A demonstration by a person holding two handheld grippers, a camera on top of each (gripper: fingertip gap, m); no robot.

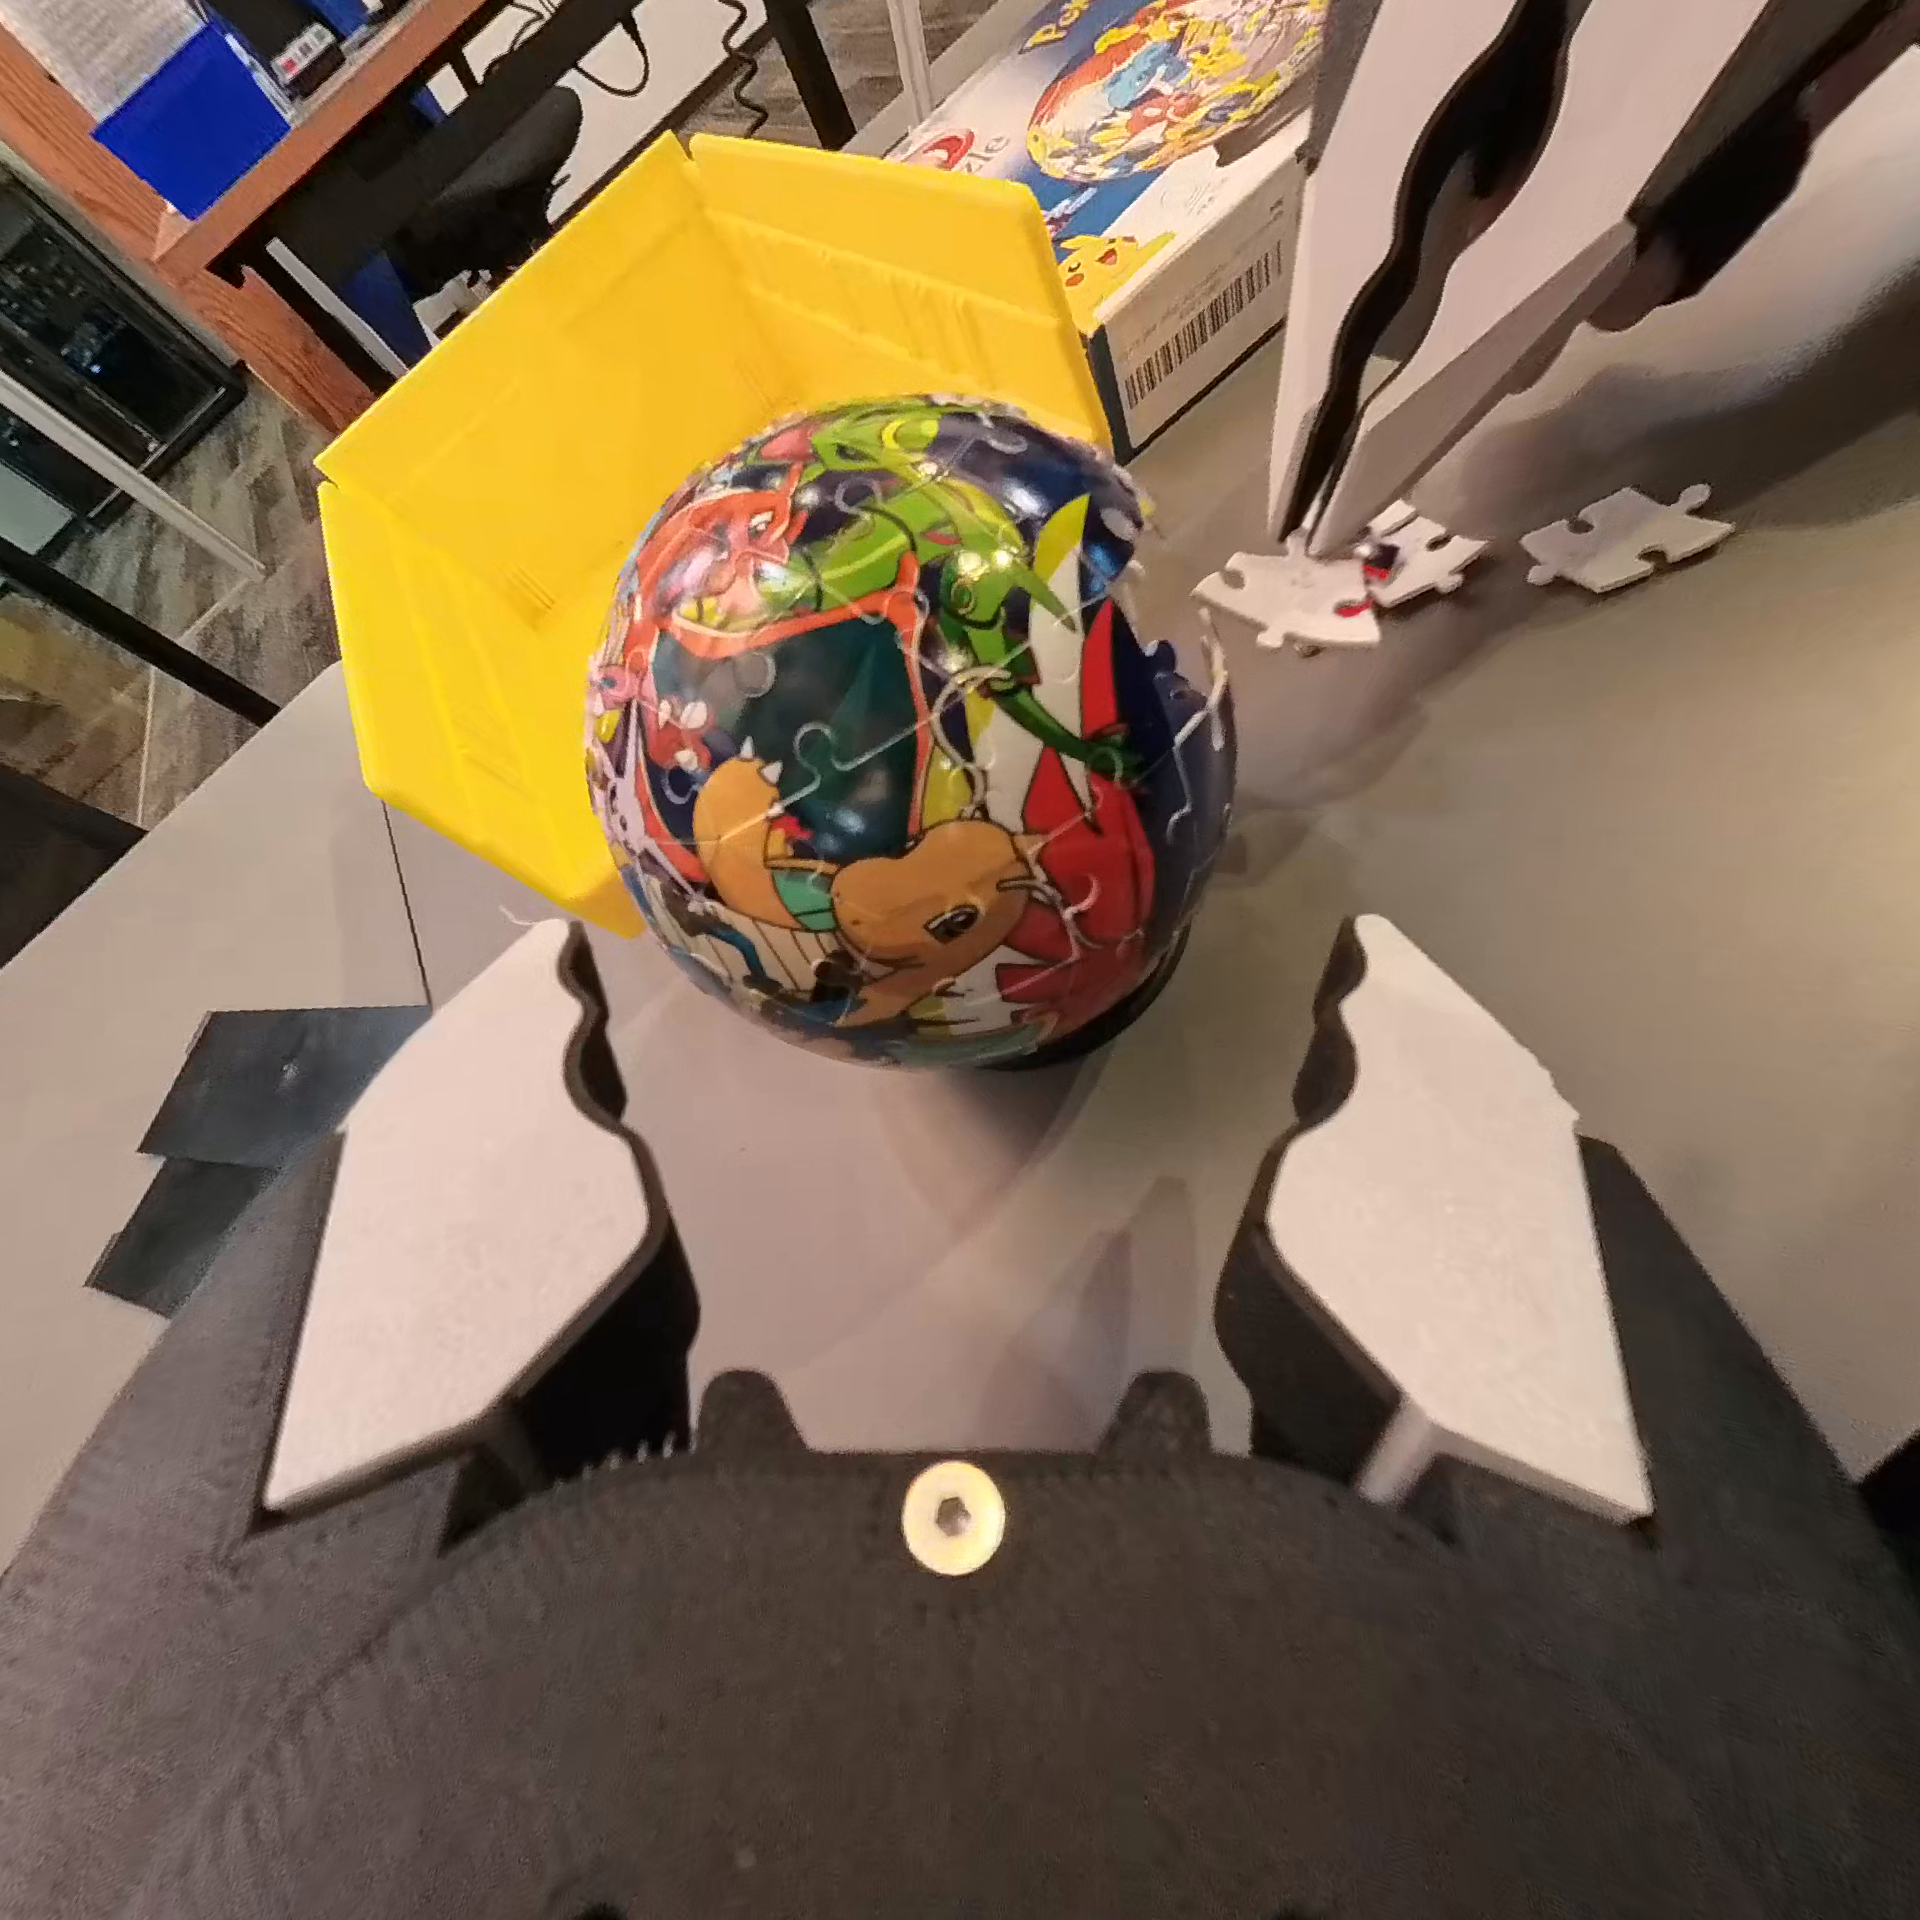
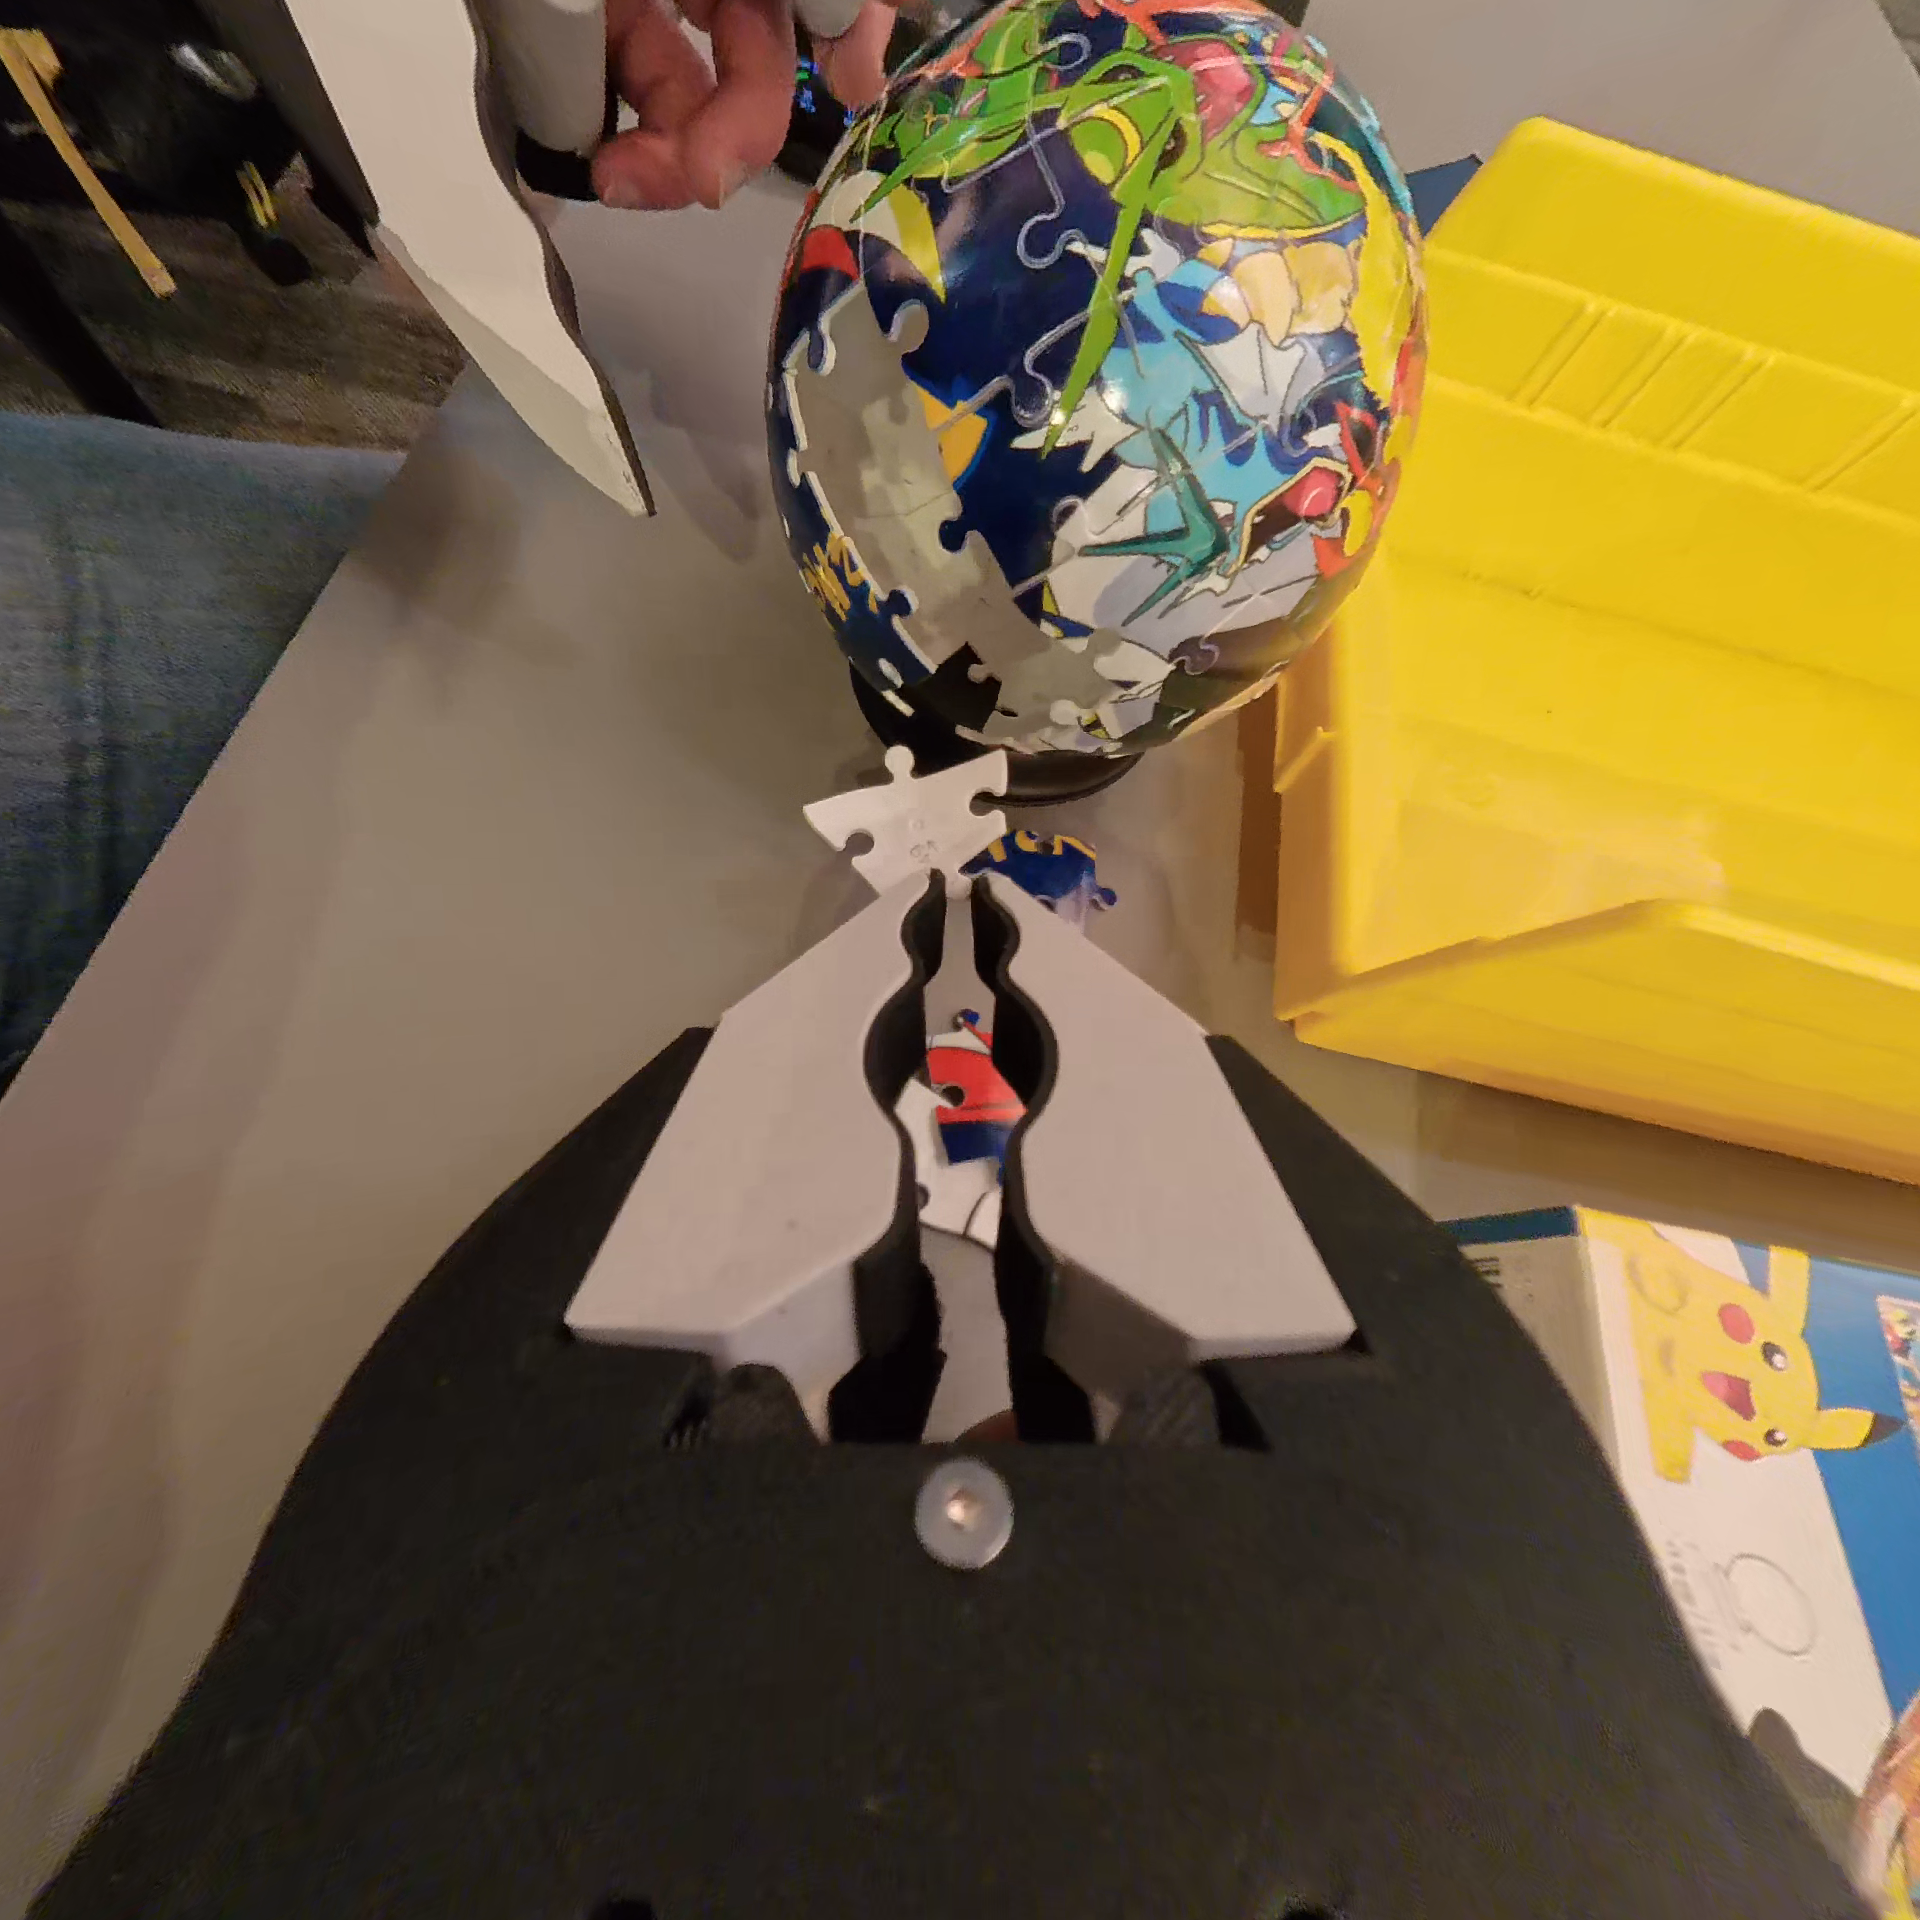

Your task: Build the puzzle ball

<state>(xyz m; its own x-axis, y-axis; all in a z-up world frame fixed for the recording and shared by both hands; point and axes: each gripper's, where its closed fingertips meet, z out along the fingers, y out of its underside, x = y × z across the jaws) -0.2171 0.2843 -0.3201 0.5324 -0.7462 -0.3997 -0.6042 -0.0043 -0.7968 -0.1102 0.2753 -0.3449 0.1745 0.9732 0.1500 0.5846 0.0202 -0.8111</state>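
The puzzle ball (image 1: 914, 727) stands on a dark stand (image 2: 1039, 774) on the grey table; it also shows in the right wrist view (image 2: 1122, 364). An unfilled gap (image 2: 883, 457) shows its white inside on the side facing my right gripper. My left gripper (image 1: 971, 966) is open and empty, just short of the ball. My right gripper (image 2: 951, 883) is shut on the edge of a white, face-down puzzle piece (image 2: 914, 821), low over the table beside the ball; both also show in the left wrist view, gripper (image 1: 1311, 532) and piece (image 1: 1288, 597).
Loose pieces lie near the right gripper: a blue one (image 2: 1049, 862), a red-and-white one (image 2: 966, 1101) and a white one (image 1: 1621, 540). A yellow bin (image 1: 623, 364) stands behind the ball. The puzzle box (image 1: 1174, 156) lies beyond. Black tape (image 1: 281, 1081) marks the table.
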